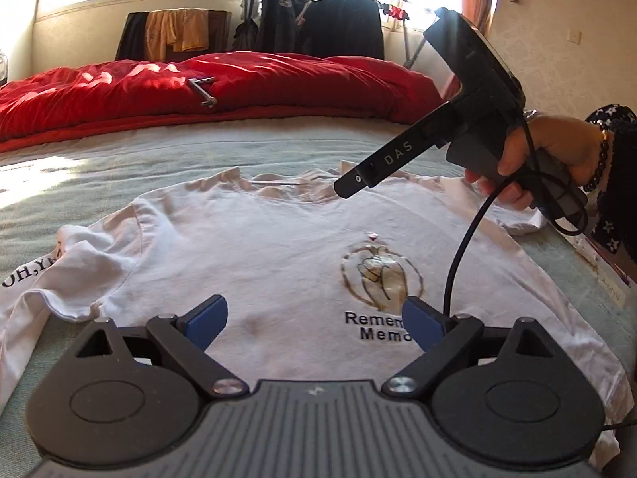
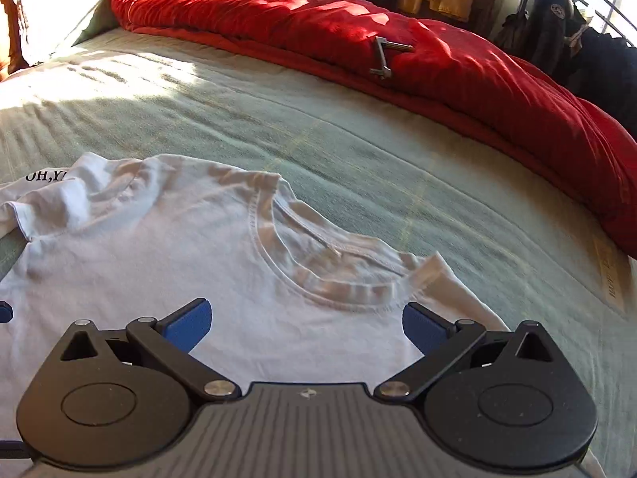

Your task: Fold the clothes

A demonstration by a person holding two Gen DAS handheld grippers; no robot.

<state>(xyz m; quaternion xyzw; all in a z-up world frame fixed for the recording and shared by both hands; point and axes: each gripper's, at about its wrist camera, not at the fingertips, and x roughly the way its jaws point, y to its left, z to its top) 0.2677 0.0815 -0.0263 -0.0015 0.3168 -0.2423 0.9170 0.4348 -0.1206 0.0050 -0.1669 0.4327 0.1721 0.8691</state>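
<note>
1. Nearest the left wrist camera, the left gripper (image 1: 314,320) is seen with its two blue-padded fingers (image 1: 207,318) spread wide and nothing held between them.
2. Nearest the right wrist camera, the right gripper (image 2: 306,320) is likewise shown with two blue fingers (image 2: 187,324) set wide apart and empty; in the left view it is seen from the side, gripped by one hand (image 1: 557,151) with a bead bracelet (image 1: 599,159) at the wrist.
3. One white T-shirt (image 1: 254,239) is laid flat, front up, on the green bedsheet (image 2: 358,151), with its collar (image 2: 330,279) just ahead of the right gripper.
4. One printed emblem (image 1: 376,275) with black lettering is seen on the chest, just beyond the left gripper's right finger.
5. One sleeve (image 1: 51,275) is rumpled at the shirt's left, with black letters showing.
6. One red quilt (image 2: 358,28) is bunched along the far side of the bed, and one metal tool (image 2: 384,57) lies on it.
7. Several dark garments (image 1: 318,20) are hung on a rack by the window.
</note>
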